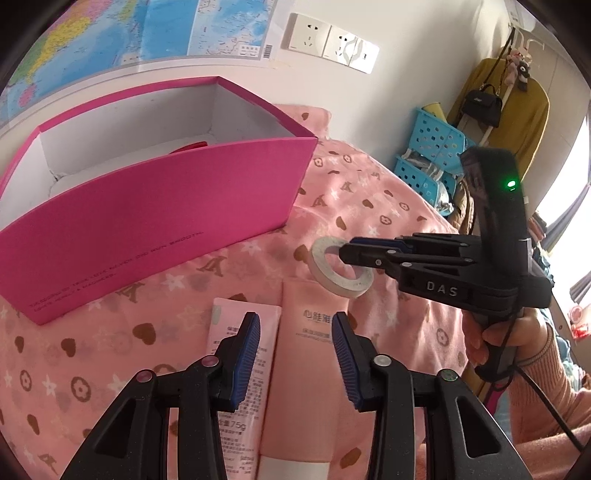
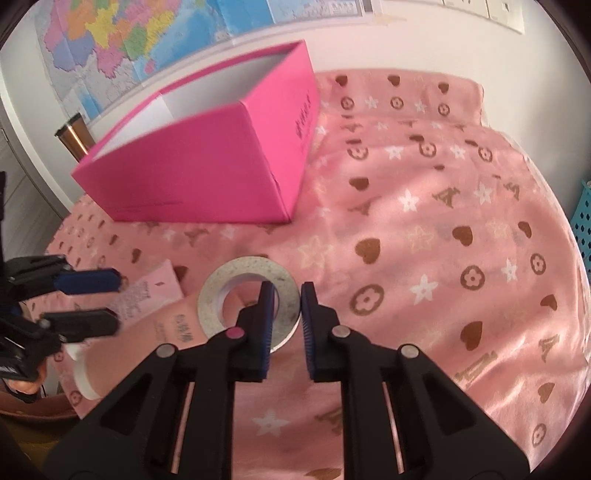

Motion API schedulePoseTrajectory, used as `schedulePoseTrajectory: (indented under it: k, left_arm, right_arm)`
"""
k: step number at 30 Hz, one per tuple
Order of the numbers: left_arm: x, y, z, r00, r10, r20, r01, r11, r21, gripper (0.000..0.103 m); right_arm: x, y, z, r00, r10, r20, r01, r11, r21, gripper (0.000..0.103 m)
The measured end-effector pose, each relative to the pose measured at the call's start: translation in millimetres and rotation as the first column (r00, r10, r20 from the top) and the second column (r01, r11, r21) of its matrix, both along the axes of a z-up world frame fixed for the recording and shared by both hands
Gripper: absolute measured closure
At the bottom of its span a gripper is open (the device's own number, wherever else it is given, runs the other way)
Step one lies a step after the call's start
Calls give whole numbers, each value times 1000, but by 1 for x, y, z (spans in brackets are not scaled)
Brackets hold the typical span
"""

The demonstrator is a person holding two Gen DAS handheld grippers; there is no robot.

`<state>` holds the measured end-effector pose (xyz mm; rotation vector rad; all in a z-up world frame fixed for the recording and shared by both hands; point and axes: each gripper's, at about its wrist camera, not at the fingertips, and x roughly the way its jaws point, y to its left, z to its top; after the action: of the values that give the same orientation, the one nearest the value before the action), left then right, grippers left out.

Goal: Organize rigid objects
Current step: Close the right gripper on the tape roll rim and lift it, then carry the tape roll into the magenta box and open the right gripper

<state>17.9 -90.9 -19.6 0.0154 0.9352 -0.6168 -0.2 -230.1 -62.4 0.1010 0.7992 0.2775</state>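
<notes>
A white tape roll [image 2: 248, 286] lies on the pink patterned cloth [image 2: 424, 229]; it also shows in the left wrist view [image 1: 334, 282]. My right gripper [image 2: 287, 291] is open, its left finger over the roll's right rim, its right finger outside it. Two pink cosmetic tubes lie side by side: a larger one [image 1: 306, 373] and a smaller one [image 1: 258, 354]. My left gripper [image 1: 295, 325] is open just above them, holding nothing. An open magenta box [image 1: 147, 218] stands behind, with something red and white inside.
A wall map [image 1: 122, 33] and wall sockets [image 1: 332, 42] are behind the box. Blue plastic baskets [image 1: 432, 155] and hanging clothes stand at the right. A copper-coloured cup [image 2: 74, 134] stands left of the box.
</notes>
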Motion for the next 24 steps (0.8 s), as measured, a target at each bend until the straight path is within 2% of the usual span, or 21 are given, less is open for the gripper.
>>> schedulePoseTrajectory:
  k: [7, 24]
  left_arm:
    - [-2, 0, 4, 999, -28, -16, 27, 999, -46, 68]
    - [1, 12, 32, 999, -10, 39, 13, 996, -85, 69]
  right_arm:
    - [-10, 21, 16, 998, 40, 51, -40, 999, 4, 87]
    - [-12, 56, 51, 981, 133, 142, -130, 991, -33, 87]
